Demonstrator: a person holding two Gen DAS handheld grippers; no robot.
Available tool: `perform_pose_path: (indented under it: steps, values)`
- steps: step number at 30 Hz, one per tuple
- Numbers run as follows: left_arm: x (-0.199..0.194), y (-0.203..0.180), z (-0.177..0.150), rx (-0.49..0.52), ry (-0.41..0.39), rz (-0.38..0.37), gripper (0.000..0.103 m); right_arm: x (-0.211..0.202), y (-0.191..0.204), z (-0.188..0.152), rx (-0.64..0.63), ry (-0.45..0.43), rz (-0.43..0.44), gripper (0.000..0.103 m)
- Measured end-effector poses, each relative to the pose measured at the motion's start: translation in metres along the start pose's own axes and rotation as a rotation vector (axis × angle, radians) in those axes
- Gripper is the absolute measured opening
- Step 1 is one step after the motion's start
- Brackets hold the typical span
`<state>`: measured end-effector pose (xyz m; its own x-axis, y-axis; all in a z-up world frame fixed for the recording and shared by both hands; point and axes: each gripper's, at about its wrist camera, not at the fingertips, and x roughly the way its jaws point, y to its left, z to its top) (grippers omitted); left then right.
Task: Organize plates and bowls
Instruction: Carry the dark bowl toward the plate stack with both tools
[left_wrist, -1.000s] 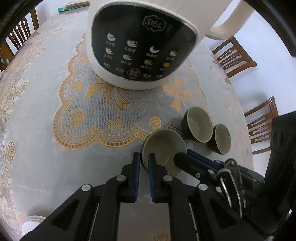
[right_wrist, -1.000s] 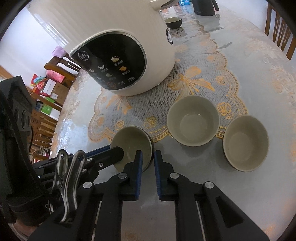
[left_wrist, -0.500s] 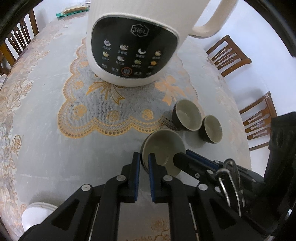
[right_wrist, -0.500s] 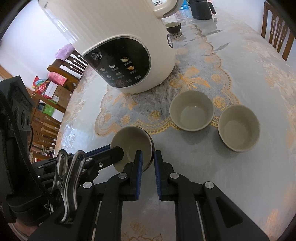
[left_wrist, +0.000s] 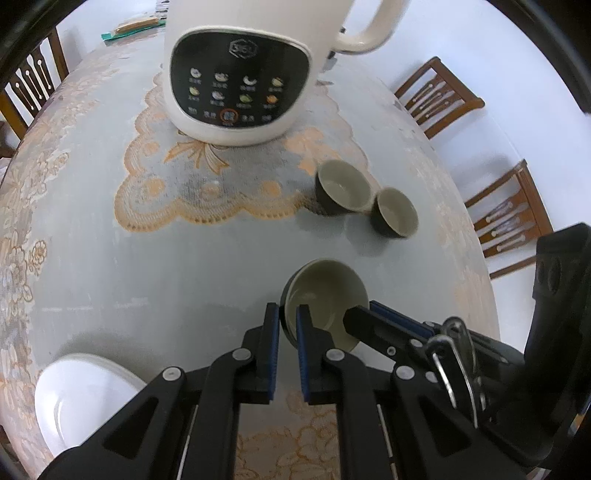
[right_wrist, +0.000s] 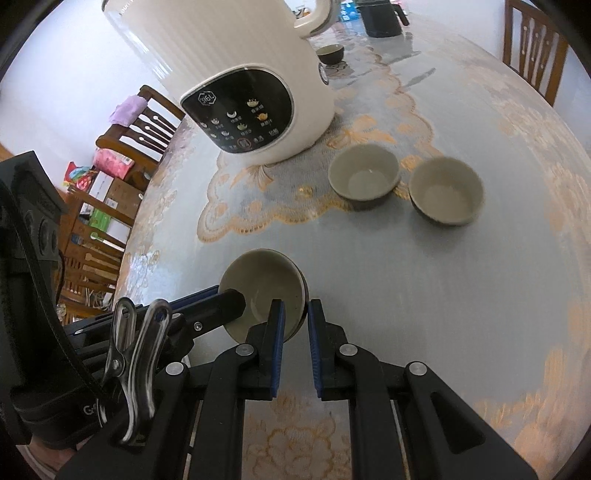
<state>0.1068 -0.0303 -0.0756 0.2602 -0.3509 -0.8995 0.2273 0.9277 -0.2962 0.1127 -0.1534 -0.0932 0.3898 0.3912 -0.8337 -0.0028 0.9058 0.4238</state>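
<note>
Home dining room (lace-covered table (left_wrist: 184, 258), wooden chairs (left_wrist: 439, 96))

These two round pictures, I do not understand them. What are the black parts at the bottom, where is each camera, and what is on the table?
No robot is here. A person carries one hand-held gripper in each hand, and a wide-angle camera on each looks forward along its two black fingers with blue pads.

In the left wrist picture you see the left hand-held gripper; in the right wrist picture, the right hand-held gripper. Both are shut on the rim of one dark bowl, from opposite sides.

On the table, covered with a lace-patterned cloth, stand a cream kitchen appliance with a black button panel, two more bowls side by side, and a white plate near the edge. Wooden chairs surround it.
</note>
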Motion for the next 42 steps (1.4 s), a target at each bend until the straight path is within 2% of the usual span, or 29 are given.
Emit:
perform_pose_path:
  steps: [18,35,40,42]
  values:
    - [0.002,-0.017,-0.046,0.074,0.062,-0.036,0.008,-0.023,-0.014,-0.055,0.098,0.002,-0.045,0.016]
    - [0.016,-0.022,-0.053,0.089,0.092,-0.041,0.008,-0.021,-0.020,-0.068,0.144,0.010,-0.071,0.016]
    - [0.012,-0.019,-0.054,0.084,0.082,-0.021,0.012,-0.024,-0.021,-0.069,0.158,0.001,-0.063,0.020]
    - [0.009,-0.017,-0.054,0.074,0.077,-0.011,0.018,-0.026,-0.022,-0.070,0.171,-0.003,-0.058,0.025]
